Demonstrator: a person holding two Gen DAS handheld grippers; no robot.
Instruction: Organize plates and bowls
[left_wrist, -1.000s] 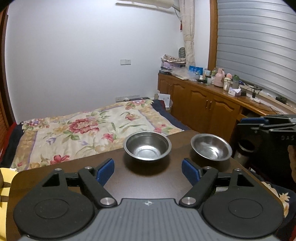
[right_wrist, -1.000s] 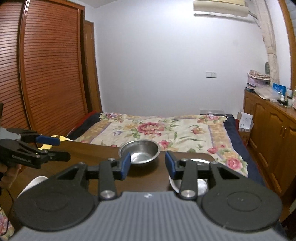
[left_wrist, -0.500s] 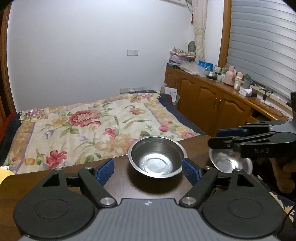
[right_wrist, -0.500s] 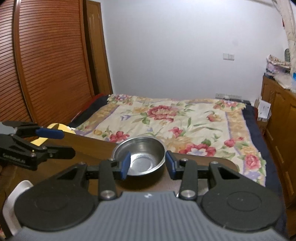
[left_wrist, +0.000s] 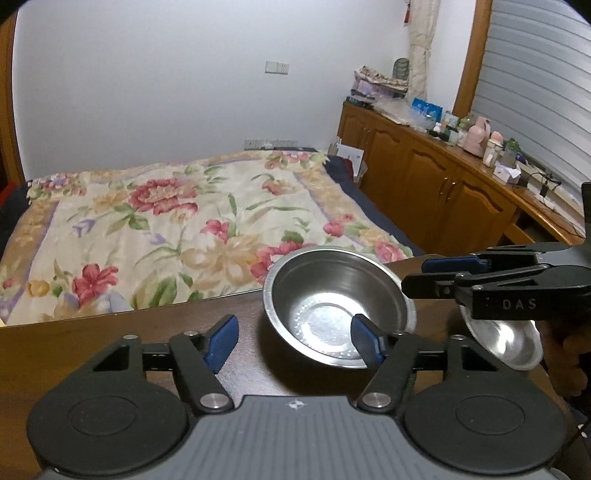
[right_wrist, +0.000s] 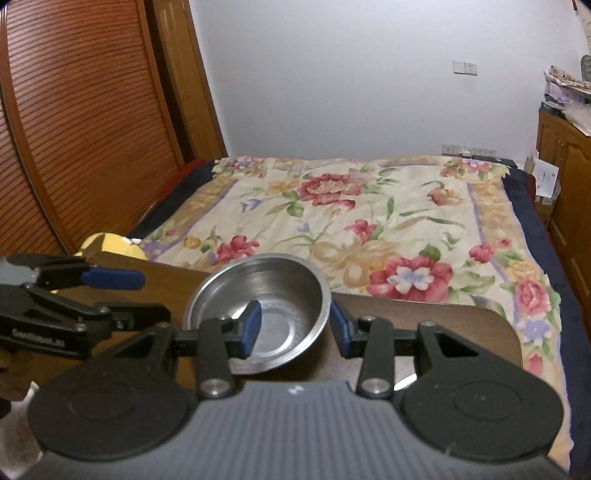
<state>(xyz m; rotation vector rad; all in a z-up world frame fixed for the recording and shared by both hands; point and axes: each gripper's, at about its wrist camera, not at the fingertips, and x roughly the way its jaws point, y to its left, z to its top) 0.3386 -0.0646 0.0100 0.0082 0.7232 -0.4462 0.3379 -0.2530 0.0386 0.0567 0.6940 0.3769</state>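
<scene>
Second steel bowl (left_wrist: 506, 341) is half hidden behind the right gripper (left_wrist: 413, 275) in the left view, only a sliver in the right view. Deeper steel bowl (right_wrist: 260, 312) sits near the far edge of the brown table (left_wrist: 110, 339); right gripper (right_wrist: 293, 326) jaws are apart straddling its right rim, pads not visibly pressing, while left gripper (left_wrist: 293, 341) jaws are closing, right pad over the bowl, left pad off to the side. Floral bed (right_wrist: 369, 210) lies beyond the table, wooden cabinets (left_wrist: 424, 177) at right.

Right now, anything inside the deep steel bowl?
No food or other dish: the steel bowl shows bare metal. A blue fingertip of the right gripper covers part of its bottom; the left gripper's jaws are closing.
</scene>
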